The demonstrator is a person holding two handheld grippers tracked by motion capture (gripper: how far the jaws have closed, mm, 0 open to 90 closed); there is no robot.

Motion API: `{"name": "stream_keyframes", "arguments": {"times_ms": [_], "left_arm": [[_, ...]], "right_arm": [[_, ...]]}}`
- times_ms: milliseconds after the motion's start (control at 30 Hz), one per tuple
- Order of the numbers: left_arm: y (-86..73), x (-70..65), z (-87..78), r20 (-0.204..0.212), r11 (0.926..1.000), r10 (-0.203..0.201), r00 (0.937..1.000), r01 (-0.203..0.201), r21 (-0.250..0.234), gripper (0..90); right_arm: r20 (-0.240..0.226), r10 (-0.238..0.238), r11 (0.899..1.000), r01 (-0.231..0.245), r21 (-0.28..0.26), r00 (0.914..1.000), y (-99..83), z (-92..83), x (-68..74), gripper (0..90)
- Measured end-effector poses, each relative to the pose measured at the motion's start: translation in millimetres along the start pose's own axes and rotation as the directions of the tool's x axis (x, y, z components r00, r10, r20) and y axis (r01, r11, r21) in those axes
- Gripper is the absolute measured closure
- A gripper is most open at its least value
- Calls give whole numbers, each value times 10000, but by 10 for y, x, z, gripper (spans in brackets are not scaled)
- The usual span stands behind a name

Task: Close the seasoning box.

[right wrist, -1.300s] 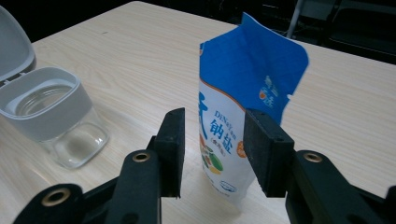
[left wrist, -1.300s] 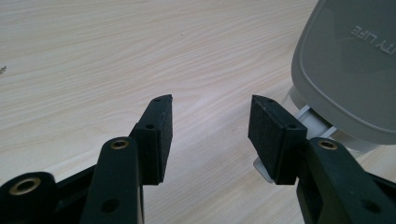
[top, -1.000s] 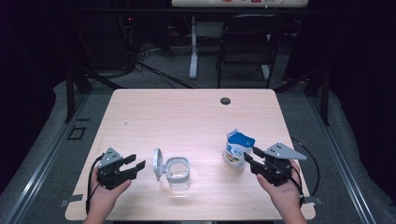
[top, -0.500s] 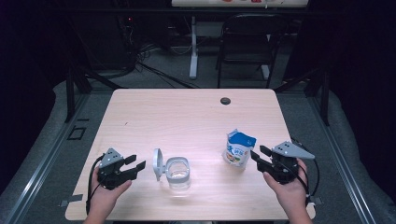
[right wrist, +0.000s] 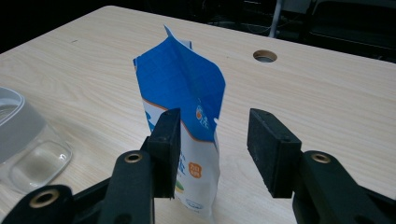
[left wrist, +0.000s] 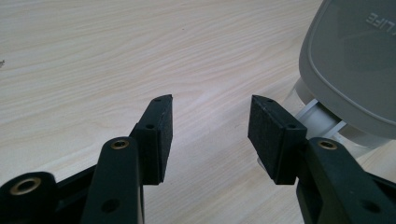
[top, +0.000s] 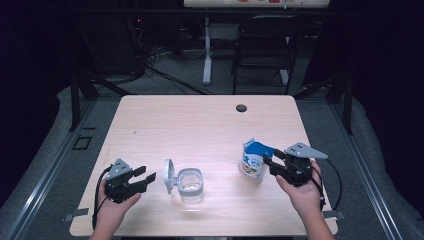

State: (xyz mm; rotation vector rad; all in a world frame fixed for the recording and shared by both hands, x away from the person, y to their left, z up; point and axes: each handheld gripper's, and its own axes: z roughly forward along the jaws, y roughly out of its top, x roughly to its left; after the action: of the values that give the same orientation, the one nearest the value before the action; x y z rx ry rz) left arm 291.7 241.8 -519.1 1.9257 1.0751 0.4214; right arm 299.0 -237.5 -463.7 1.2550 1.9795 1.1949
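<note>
Right gripper (top: 274,162) spread, jaws just opening, pouch (top: 254,160) standing free at worktop (top: 200,120) 4 o'clock. Left gripper (top: 142,180) spread beside container (top: 191,184). Judged step: pouch release. Next: regrasping calls for squarer alignment.

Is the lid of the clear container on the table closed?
No: in the high view the grey lid stands flipped up at the left side of the clear container, leaving its top open.

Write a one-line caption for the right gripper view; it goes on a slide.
Right tool open, jaws just widened, behind an upright blue-and-white carton on the wooden table.
</note>
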Motion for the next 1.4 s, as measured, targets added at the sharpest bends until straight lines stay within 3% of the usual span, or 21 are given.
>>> {"name": "stream_keyframes", "arguments": {"times_ms": [200, 400, 600, 800, 867, 1400], "left_arm": [[2, -3, -3, -3, 10000, 21, 10000, -21, -31, 508], [3, -5, -3, 20, 10000, 13, 10000, -13, -94, 508], [1, 0, 0, 11, 10000, 19, 10000, -19, -41, 509], [-1, 3, 5, -9, 10000, 24, 10000, -24, -19, 510], [-1, 2, 5, -7, 10000, 32, 10000, -32, -19, 510], [3, 3, 0, -10, 10000, 25, 10000, -25, -50, 511]], "right_arm": [[-105, -207, 9997, 208, 85, 9997, 55, 91, 39, 553], [-151, -209, 9997, 210, 97, 9997, 80, 141, 69, 609], [-44, -481, 9987, 482, 174, 9988, 108, 154, 97, 736], [-382, -738, 9961, 754, 449, 9965, 136, 151, 141, 896], [-357, -883, 9946, 901, 511, 9955, 143, 155, 167, 900], [-1100, -737, 9968, 767, 230, 9912, 112, 137, 334, 900]]}}
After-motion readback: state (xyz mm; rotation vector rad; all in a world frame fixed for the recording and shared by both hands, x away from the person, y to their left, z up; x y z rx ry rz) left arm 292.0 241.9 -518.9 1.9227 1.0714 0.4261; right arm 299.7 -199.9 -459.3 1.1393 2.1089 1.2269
